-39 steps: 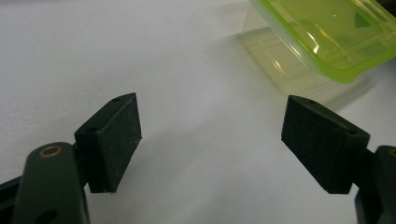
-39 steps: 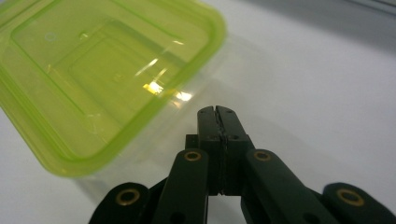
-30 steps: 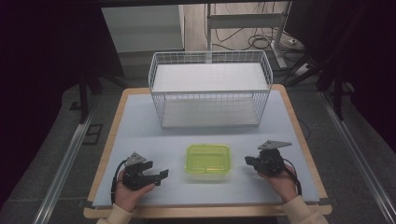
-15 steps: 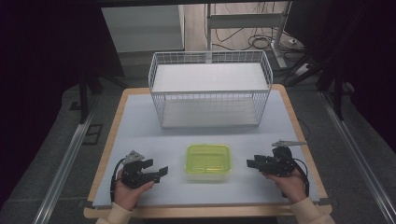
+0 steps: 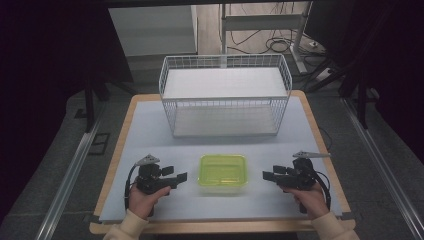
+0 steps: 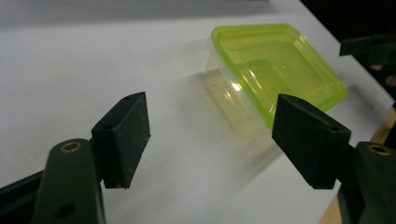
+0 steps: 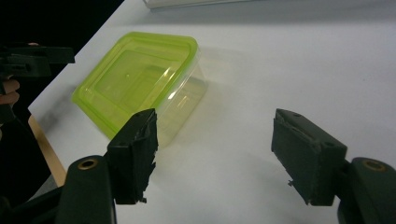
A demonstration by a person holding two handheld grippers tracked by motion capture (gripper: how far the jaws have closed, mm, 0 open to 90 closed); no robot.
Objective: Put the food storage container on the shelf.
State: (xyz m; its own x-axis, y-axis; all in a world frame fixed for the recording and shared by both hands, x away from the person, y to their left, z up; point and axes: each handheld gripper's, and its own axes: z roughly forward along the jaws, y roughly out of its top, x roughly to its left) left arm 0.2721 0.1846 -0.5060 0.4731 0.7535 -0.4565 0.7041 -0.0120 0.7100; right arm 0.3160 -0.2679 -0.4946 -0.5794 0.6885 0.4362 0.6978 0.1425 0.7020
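Our left claw (image 5: 176, 178) sits low over the tabletop (image 5: 150, 130) with its jaws spread apart and nothing between them, pointing toward the middle; in the left gripper view the same left claw (image 6: 212, 140) frames bare white surface, with the container just beyond its far jaw. Our right claw (image 5: 270, 176) mirrors it on the other side, jaws likewise wide apart and empty, and in the right gripper view this right claw (image 7: 215, 149) shows one black pad close to the container's near corner but not touching it. Between the two claws lies the lime-green plastic container (image 5: 223, 170), a shallow rectangular box with a clear body and a green lid closed on top, resting flat near the front edge of the tabletop; we see it again in the left gripper view (image 6: 275, 65) and in the right gripper view (image 7: 140, 77). Each claw is held by a hand, the left hand (image 5: 142, 197) and the right hand (image 5: 310, 196), with cream sleeves coming in from the bottom. Farther back, well apart from the container, a white wire basket (image 5: 225, 97) stands on the tabletop.
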